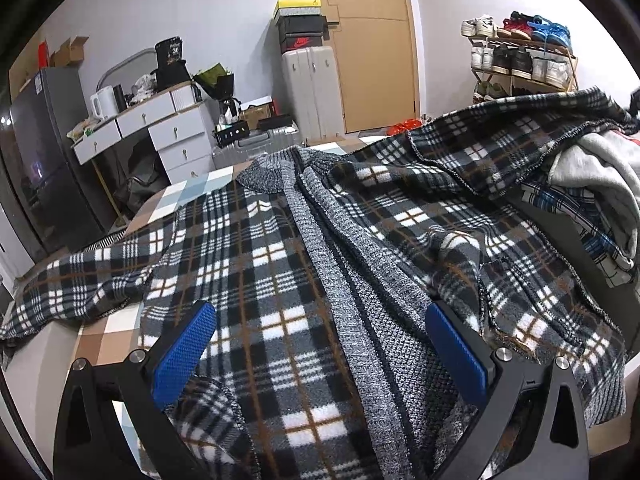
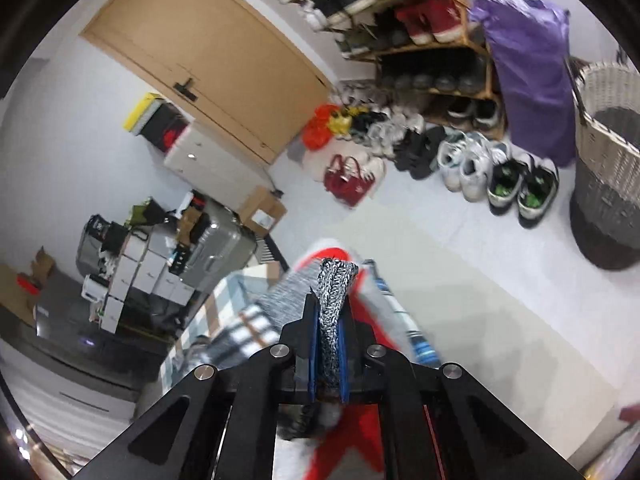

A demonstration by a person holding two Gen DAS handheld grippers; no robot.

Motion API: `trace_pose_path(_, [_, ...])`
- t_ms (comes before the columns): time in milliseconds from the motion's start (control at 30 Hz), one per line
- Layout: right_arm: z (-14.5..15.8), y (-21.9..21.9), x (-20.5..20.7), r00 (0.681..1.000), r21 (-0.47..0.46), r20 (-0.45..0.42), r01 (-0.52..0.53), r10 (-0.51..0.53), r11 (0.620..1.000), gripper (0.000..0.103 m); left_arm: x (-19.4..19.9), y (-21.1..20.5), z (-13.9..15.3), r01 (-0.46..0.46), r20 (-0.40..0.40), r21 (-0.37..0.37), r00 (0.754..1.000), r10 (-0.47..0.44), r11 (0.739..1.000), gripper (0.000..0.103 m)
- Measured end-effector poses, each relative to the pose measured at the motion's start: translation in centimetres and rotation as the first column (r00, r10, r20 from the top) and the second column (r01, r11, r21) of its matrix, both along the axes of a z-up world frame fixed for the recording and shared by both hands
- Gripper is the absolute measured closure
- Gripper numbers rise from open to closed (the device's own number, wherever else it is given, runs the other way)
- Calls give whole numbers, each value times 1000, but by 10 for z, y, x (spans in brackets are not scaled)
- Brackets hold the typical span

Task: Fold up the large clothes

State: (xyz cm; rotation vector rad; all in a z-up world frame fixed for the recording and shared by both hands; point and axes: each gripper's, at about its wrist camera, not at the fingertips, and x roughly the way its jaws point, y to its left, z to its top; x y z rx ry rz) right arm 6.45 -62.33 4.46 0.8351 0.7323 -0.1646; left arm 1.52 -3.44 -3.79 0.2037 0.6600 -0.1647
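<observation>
A large plaid fleece jacket [image 1: 248,264] with a grey knit lining [image 1: 360,280] lies spread open on the bed in the left wrist view. My left gripper [image 1: 320,320] stands open just above it, its blue pads [image 1: 184,352] wide apart over the jacket's front edge, with cloth beneath but not pinched. In the right wrist view my right gripper [image 2: 330,300] is shut on a fold of the grey knit fabric [image 2: 336,280], which bunches up between the blue pads. Below it, blurred plaid and red cloth [image 2: 348,432] show.
A pile of other clothes [image 1: 600,184] lies at the bed's right. Beyond the bed stand a white drawer desk [image 1: 160,132], suitcases [image 1: 312,92], a wooden door [image 1: 372,40] and a shoe rack [image 1: 520,60]. Shoes [image 2: 480,172] and a wicker basket [image 2: 608,168] sit on the floor.
</observation>
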Motion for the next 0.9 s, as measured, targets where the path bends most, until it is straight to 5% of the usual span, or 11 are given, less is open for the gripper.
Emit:
trace_pose_path(233, [48,15,-14,992,-110,84,103,-94,989,97,1,11,6,-16,4,-38,1000,16,999,1])
trace_pose_path(433, [109,19,-43,910,-179,220,391,-351,903,97,1,19,13,-21,17,-77,1000,22,997,1])
trace_pose_path(533, [133,32,-33,893,-223,226,437,-390,872,97,-2,26,17,-22,35,-87,999,26,996,1])
trace_pose_path(733, [202,128,15,927,-432,313,334,-208,838,97,-5,57,26,-52,66,-110,996,60,993,1])
trace_pose_path(900, [231,275,73,926,-575,351,98,137,812,97,-10,98,36,-103,73,-181,990,117,978,1])
